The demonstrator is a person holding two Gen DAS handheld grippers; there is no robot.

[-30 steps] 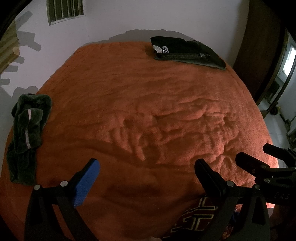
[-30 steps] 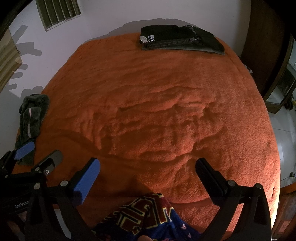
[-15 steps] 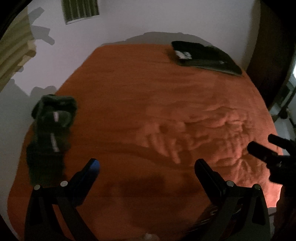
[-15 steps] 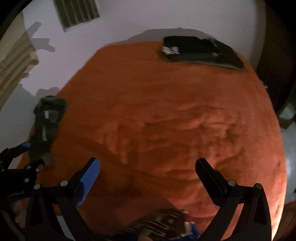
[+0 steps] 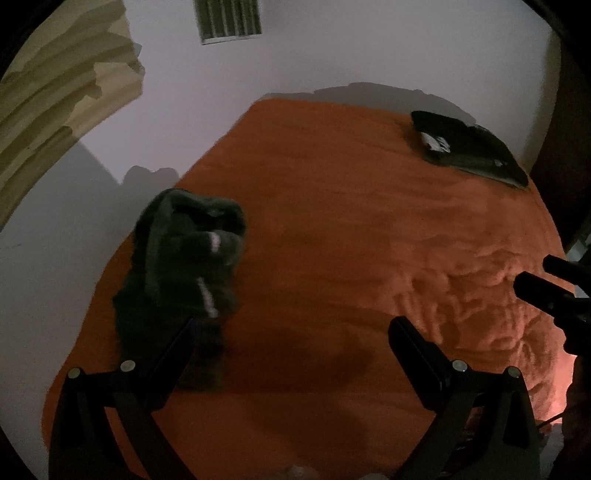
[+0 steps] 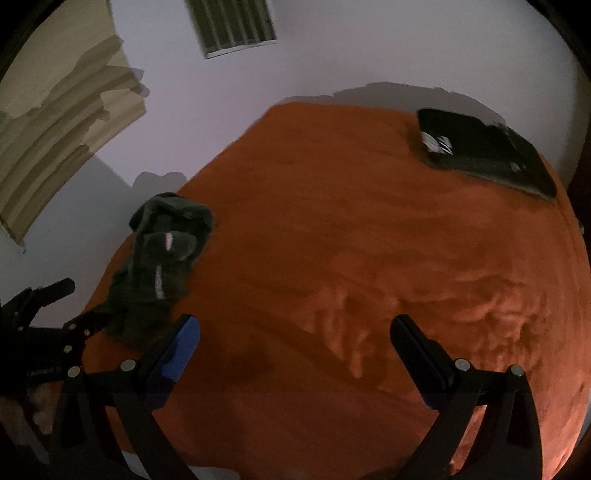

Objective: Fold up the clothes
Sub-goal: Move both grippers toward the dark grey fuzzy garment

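Observation:
A crumpled dark green garment [image 5: 184,266] [image 6: 162,258] with a white stripe lies at the left edge of the orange bed [image 5: 332,240] [image 6: 332,240]. My left gripper [image 5: 295,343] is open and empty, its left finger over the garment's near end. My right gripper [image 6: 295,343] is open and empty too, just right of the garment. In the right wrist view the left gripper [image 6: 55,306] shows at the lower left. A folded stack of dark clothes [image 5: 469,147] [image 6: 484,151] rests at the bed's far right corner.
A white wall with a vent [image 5: 229,18] [image 6: 236,29] stands behind the bed. Beige curtains [image 5: 62,85] [image 6: 62,110] hang at the upper left. A dark door frame [image 5: 565,129] borders the right side. The orange cover is wrinkled at the right.
Both grippers have swung left toward the dark green garment, which now sits much closer. The patterned blue-red cloth near the bottom edge has dropped out of view.

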